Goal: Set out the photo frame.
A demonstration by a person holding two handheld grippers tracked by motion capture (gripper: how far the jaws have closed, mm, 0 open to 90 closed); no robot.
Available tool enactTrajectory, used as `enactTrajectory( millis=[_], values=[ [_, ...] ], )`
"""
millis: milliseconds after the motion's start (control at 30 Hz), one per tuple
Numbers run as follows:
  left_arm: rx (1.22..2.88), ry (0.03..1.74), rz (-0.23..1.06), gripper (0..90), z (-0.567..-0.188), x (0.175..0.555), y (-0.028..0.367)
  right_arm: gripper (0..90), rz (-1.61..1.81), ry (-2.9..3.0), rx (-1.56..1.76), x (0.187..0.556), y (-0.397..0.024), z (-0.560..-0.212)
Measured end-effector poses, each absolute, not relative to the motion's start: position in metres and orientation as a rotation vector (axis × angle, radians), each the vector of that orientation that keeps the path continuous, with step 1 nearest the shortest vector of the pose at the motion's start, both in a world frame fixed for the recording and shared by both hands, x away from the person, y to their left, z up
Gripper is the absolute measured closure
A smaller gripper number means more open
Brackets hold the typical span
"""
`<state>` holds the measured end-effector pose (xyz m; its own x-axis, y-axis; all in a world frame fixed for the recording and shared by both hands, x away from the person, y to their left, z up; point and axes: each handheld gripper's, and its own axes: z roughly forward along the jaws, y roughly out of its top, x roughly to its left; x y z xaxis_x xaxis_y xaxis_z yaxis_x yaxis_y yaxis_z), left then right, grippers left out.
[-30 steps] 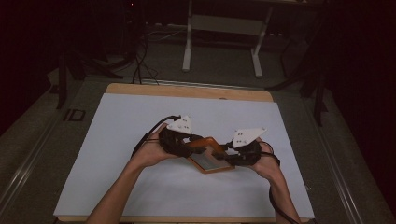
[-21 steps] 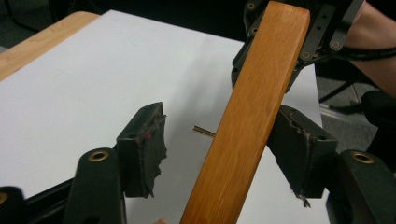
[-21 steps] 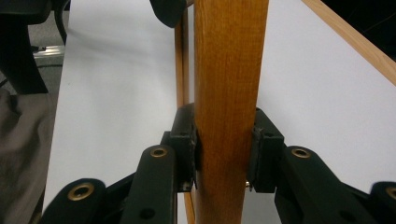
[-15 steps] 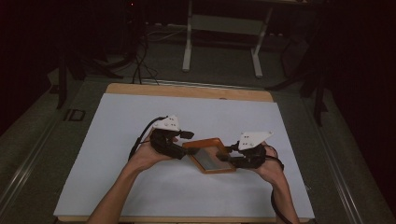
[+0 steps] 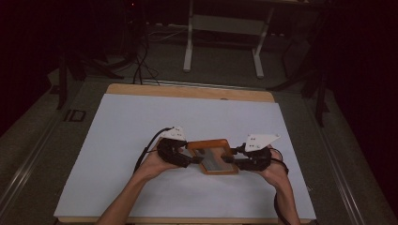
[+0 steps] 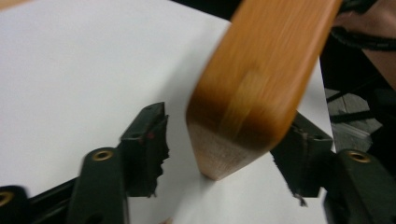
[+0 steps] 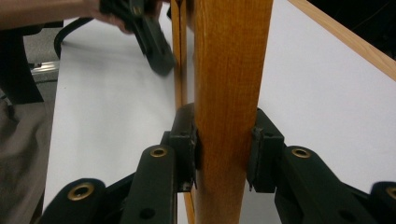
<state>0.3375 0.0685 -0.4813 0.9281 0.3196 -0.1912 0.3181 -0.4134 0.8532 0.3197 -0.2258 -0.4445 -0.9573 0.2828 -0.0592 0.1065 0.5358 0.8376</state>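
The right gripper (image 7: pixel 223 154) is clamping the near edge of the wooden box (image 5: pixel 213 156), pads squeezing smooth orange-brown wood. Farther along, the left gripper (image 6: pixel 224 144) is straddling the box's rounded corner, jaws just been opening and closing a little, not pressing on it yet. The box is sitting mid-table on the matte white tabletop (image 5: pixel 141 122). With one-sided hold, it's risking pivoting or slipping.

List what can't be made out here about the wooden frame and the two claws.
- Wooden frame: high view too small and dim to tell what its grey panel is.
- Left claw: left gripper view has motion blur; frame's end sits between the jaws, contact unclear.
- Right claw: clamped on the frame, whose length runs past the picture's edges.
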Motion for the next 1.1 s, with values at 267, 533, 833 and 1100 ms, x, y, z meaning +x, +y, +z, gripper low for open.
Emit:
enactTrajectory(
  millis=[267,533,833,1100],
  values=[
    [2.075,0.420,0.042,54.8,-0.490,0.332,0.054,68.1,1.398,2.588,0.345,0.320,-0.232,-0.447],
    [2.094,0.395,0.095,61.6,-0.488,0.327,0.051,67.6,1.389,2.597,0.330,0.319,-0.236,-0.449],
    [2.109,0.373,0.110,65.0,-0.485,0.323,0.049,65.8,1.371,2.613,0.324,0.320,-0.237,-0.449],
    [2.123,0.372,0.141,64.8,-0.482,0.321,0.051,65.8,1.359,2.607,0.305,0.318,-0.235,-0.450]
  ],
)
